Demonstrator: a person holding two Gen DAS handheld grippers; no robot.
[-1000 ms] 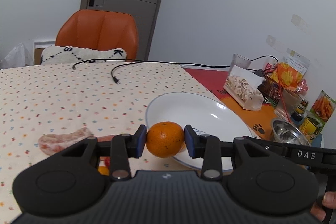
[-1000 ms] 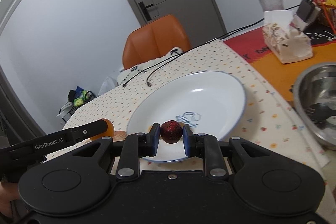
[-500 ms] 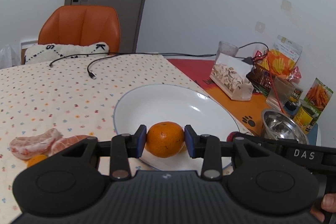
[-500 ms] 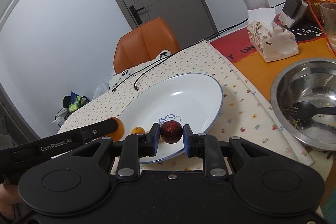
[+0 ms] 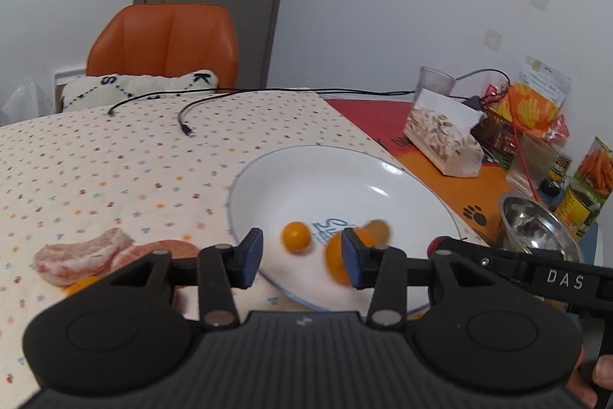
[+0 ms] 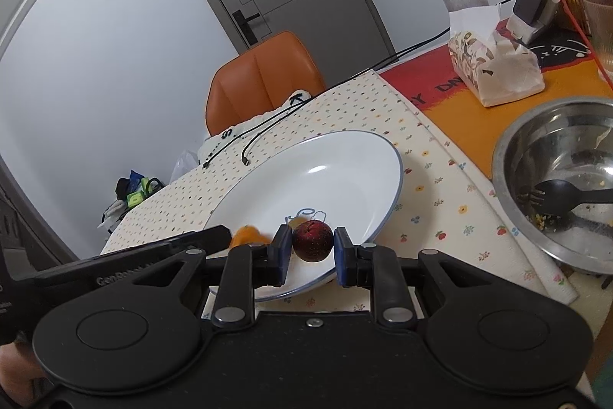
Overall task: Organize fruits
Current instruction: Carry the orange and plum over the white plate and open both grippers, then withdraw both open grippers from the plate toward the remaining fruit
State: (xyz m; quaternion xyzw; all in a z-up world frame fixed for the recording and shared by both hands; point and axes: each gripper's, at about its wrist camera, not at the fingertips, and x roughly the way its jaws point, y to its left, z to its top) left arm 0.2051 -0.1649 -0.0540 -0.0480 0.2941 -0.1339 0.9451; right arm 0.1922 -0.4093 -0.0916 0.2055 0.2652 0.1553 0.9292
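Note:
My left gripper (image 5: 302,259) hangs over the near rim of the white plate (image 5: 268,160), its jaws opening. The orange (image 5: 337,255) is a blur against the right pad, loose and dropping into the plate; the left pad stands clear of it. A small orange fruit (image 5: 295,236) lies in the plate. My right gripper (image 6: 309,250) is shut on a dark red plum (image 6: 312,240) above the plate's near edge (image 6: 383,148). The blurred orange (image 6: 247,236) shows beside the left gripper's finger (image 6: 207,236).
Peeled citrus segments (image 5: 80,255) lie on the dotted cloth left of the plate. At the right stand a steel bowl (image 6: 509,148) with a black spoon (image 6: 567,198), a tissue pack (image 6: 494,64), a glass (image 5: 435,83) and snack bags (image 5: 532,102). Cables (image 5: 184,114) and an orange chair (image 5: 164,41) lie behind.
The left gripper's jaws have spread and let go of the orange, which now falls toward the plate. A small orange fruit has come into view in the plate. The right gripper still holds the plum.

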